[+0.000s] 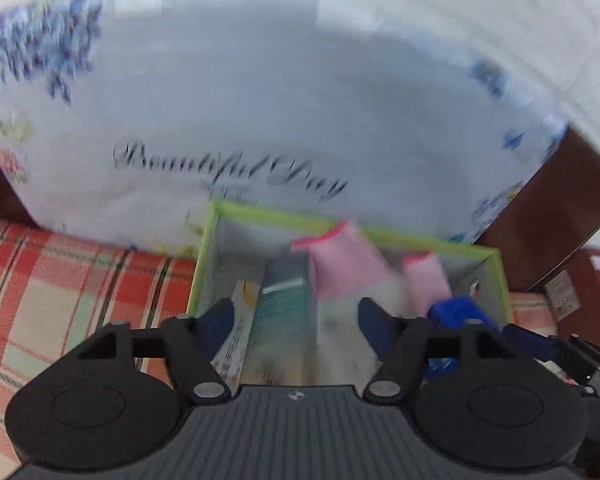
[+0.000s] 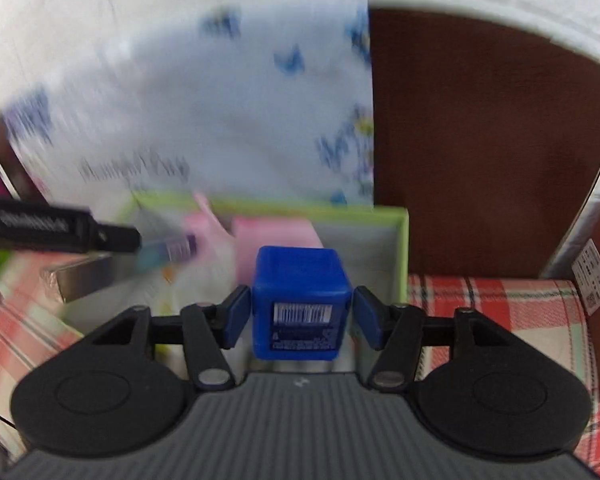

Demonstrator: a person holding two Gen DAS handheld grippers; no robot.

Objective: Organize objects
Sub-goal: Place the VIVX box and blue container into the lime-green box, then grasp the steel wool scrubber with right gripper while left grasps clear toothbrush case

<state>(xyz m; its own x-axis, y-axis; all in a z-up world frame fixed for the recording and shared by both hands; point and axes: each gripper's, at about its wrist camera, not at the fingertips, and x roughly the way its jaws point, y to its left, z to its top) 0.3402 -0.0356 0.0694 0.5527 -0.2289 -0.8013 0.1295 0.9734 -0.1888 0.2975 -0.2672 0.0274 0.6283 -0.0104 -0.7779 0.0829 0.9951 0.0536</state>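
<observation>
Between right hand-held gripper (image 2: 300, 322) pads: blue cube (image 2: 298, 300), ungripped; left hand-held gripper (image 1: 296, 322) released.

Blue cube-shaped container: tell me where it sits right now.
In the right wrist view the blue container is between the right tool's fingers, over the right part of the green-rimmed box, just in front of the pink packets.

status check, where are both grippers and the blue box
Left gripper open, empty, over green-rimmed box. Right gripper around blue box, small gaps beside pads. Pink pouches already inside.
</observation>
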